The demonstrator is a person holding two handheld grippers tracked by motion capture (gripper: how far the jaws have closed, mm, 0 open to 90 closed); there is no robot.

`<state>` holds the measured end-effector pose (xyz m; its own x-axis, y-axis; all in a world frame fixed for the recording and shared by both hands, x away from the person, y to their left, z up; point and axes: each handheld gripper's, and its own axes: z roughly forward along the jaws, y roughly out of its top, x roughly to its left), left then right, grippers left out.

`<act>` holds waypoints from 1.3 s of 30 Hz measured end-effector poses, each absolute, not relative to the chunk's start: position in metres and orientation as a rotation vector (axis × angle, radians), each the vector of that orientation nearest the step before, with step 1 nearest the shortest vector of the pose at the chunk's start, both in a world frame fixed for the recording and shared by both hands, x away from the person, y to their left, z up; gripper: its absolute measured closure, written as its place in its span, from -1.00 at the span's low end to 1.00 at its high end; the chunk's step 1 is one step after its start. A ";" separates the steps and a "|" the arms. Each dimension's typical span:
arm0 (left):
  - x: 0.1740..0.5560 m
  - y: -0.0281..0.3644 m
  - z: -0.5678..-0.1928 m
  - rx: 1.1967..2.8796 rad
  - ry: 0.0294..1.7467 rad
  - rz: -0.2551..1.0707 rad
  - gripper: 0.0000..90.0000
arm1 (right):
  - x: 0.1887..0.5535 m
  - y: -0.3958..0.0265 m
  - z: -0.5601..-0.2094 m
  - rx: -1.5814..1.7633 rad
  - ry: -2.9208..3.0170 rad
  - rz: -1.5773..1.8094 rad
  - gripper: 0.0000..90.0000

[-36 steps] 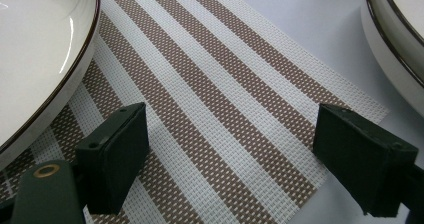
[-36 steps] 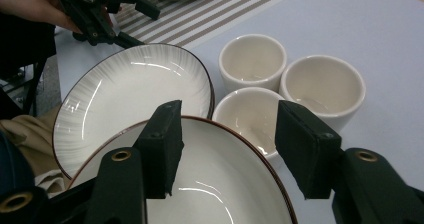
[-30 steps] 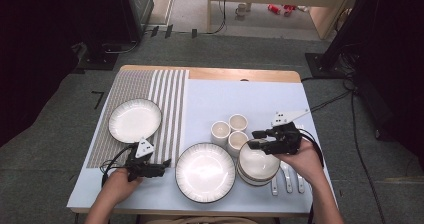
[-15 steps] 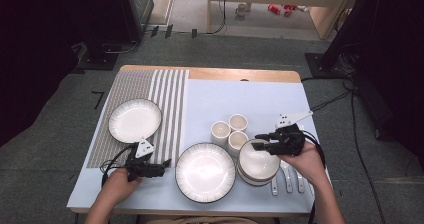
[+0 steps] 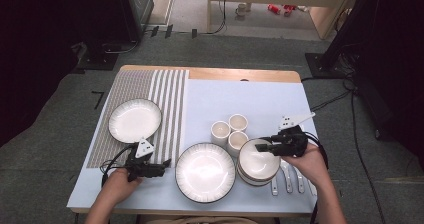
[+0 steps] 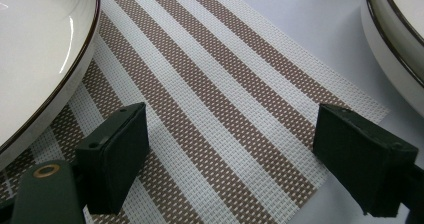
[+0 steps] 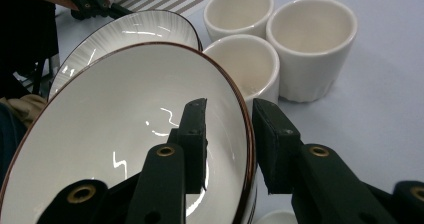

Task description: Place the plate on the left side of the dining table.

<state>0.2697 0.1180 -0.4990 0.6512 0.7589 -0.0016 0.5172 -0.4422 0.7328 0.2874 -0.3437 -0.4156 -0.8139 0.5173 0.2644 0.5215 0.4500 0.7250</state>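
Note:
A stack of white bowls (image 5: 256, 164) with dark rims stands at the table's front right. My right gripper (image 5: 260, 145) reaches over it from the right. In the right gripper view the top bowl (image 7: 115, 134) has its rim between the jaws of my right gripper (image 7: 230, 129), one jaw inside and one outside. The jaws have just been closing, and a gap still shows at the inner pad. My left gripper (image 5: 166, 165) rests open at the front left, and in its own view the left gripper (image 6: 230, 154) hangs over the striped placemat (image 6: 215, 74) with nothing between the jaws.
A large plate (image 5: 205, 172) lies between the two grippers. A second plate (image 5: 135, 120) sits on the placemat (image 5: 170, 99). Three white cups (image 5: 236, 140) stand just behind the bowls. Several white spoons (image 5: 290, 180) lie to the right of the bowl stack.
The right gripper has sunk a little onto the top bowl's rim and its jaws have narrowed around it. The left hand has stayed where it was.

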 end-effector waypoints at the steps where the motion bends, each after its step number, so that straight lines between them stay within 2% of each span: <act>1: 0.270 0.118 -0.499 2.143 0.986 0.428 -0.67 | 0.288 -0.344 -0.417 -0.947 -2.675 -1.336 0.53; 8: 0.270 0.118 -0.499 2.143 0.986 0.428 -0.67 | 0.290 -0.346 -0.421 -0.976 -2.638 -1.331 0.58; 13: 0.270 0.118 -0.499 2.143 0.986 0.428 -0.67 | 0.289 -0.344 -0.421 -1.017 -2.664 -1.302 0.72; 20: 0.270 0.118 -0.499 2.143 0.986 0.428 -0.67 | 0.294 -0.347 -0.423 -1.070 -2.566 -1.297 0.69; 29: 0.270 0.118 -0.499 2.143 0.986 0.428 -0.67 | 0.296 -0.347 -0.424 -1.111 -2.551 -1.272 0.53; 34: 0.270 0.118 -0.499 2.143 0.986 0.428 -0.67 | 0.297 -0.348 -0.425 -1.078 -2.530 -1.294 0.65; 39: 0.270 0.118 -0.499 2.143 0.986 0.427 -0.67 | 0.295 -0.347 -0.424 -1.088 -2.538 -1.294 0.68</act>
<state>0.2697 0.1180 -0.4990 0.6513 0.7588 -0.0022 0.5173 -0.4419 0.7329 0.2951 -0.3469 -0.4239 -0.7419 0.5536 0.3784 0.6315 0.3869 0.6720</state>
